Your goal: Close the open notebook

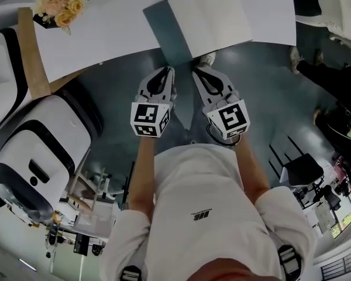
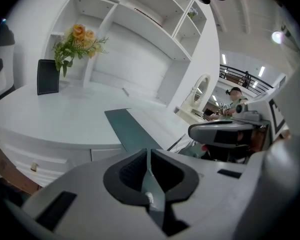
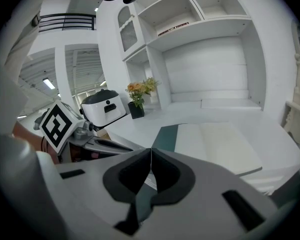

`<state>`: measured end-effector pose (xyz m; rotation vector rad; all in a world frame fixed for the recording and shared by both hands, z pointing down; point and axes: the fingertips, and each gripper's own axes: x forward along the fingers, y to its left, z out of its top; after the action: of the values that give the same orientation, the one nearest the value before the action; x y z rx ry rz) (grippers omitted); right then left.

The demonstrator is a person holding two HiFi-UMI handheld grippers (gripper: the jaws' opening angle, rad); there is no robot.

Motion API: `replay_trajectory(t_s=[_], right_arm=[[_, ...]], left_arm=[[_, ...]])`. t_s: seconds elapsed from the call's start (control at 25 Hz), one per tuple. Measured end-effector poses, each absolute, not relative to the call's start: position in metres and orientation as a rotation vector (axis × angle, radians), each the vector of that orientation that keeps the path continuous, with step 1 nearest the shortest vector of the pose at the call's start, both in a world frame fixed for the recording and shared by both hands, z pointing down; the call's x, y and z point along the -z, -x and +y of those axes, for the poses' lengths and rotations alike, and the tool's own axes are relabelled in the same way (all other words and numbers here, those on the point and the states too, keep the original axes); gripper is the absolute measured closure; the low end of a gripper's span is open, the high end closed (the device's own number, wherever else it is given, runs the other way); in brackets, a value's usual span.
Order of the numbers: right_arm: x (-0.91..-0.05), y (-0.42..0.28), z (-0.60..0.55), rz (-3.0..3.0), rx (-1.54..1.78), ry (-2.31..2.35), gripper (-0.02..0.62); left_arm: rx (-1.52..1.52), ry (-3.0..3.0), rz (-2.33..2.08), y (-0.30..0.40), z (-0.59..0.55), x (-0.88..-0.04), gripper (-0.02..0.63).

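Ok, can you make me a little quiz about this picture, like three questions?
1. True or false: the notebook lies open on the desk.
2. Pick one. The left gripper and right gripper are: A) shut, off the notebook; B) wide open; C) clamped on the notebook.
3. Fill in: in the head view, far left of the notebook on the desk stand some ____.

Key: 1 true. 2 A. 3 flowers.
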<state>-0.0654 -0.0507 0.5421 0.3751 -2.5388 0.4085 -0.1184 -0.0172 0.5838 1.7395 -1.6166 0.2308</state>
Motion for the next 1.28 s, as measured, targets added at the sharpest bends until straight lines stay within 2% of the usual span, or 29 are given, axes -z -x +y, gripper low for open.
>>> replay_trajectory(t_s=[0.76, 1.28], right_arm=[[-0.575, 0.07, -0.046, -2.472, -0.41, -0.309, 0.598], [-0.576, 0.07, -0.053, -2.469, -0.4, -0.291, 0.598]], left_arm=[[-0.234, -1.615, -1.482, 0.11, -0.018, -0.641, 0.606], [-0.215, -1.633, -1.465, 0.109, -0.022, -0.637, 0.606]])
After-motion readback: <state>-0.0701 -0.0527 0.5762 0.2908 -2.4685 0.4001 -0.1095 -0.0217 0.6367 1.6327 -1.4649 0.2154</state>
